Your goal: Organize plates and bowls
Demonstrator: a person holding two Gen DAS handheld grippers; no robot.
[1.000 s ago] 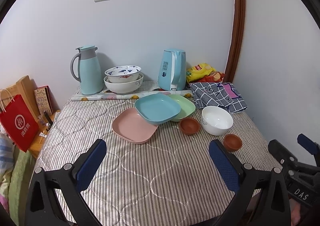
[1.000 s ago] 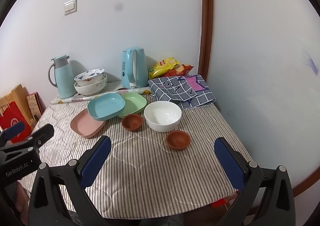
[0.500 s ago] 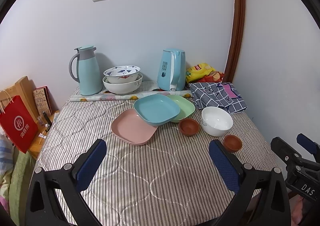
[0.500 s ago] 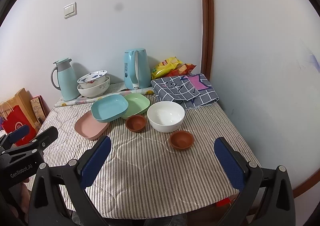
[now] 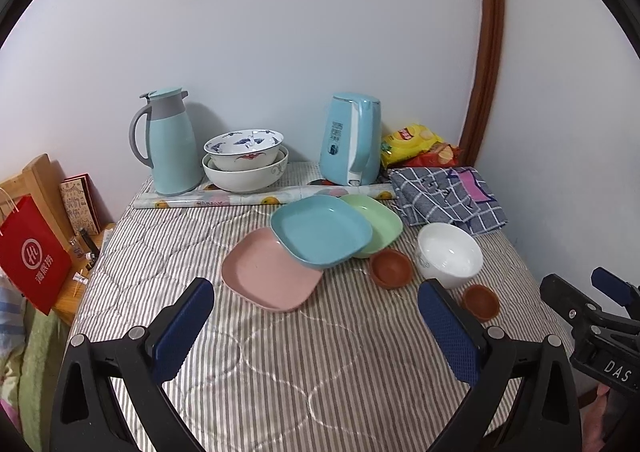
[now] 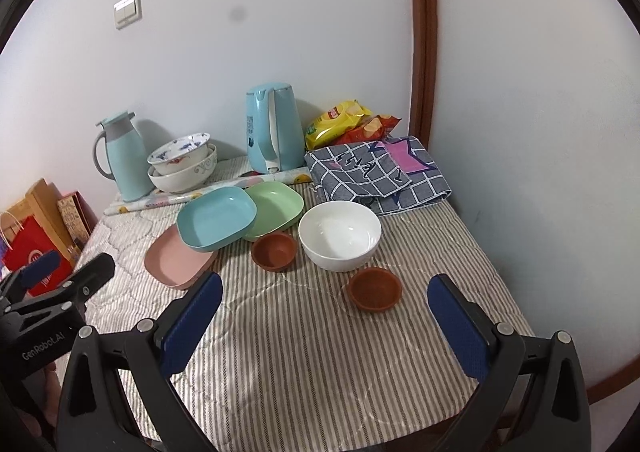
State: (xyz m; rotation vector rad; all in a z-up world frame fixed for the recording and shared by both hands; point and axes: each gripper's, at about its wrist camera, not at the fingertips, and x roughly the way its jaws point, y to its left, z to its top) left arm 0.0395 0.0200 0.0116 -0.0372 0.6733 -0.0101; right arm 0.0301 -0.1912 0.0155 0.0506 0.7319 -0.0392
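Note:
On the striped tablecloth a blue plate [image 5: 324, 232] [image 6: 216, 222] overlaps a pink plate [image 5: 268, 272] [image 6: 176, 262] and a green plate [image 5: 380, 222] [image 6: 278, 206]. A white bowl [image 5: 450, 254] [image 6: 340, 234] stands to their right, with two small brown bowls, one [image 5: 391, 268] [image 6: 275, 251] beside the plates and one [image 5: 481, 302] [image 6: 375, 289] nearer me. Two patterned bowls [image 5: 246, 166] [image 6: 182, 164] sit nested by the wall. My left gripper [image 5: 316, 324] and right gripper [image 6: 326, 316] hover open above the near part of the table, holding nothing.
A teal thermos jug [image 5: 170, 142], a teal kettle [image 5: 354, 140], a rolled sheet [image 5: 256, 200], snack bags [image 5: 416, 146] and a folded checked cloth [image 5: 448, 196] line the back. The wall closes the right side. A red bag [image 5: 32, 252] stands left of the table.
Both grippers have drifted slightly closer to the table and the dishes look a little larger. Nothing on the table has moved.

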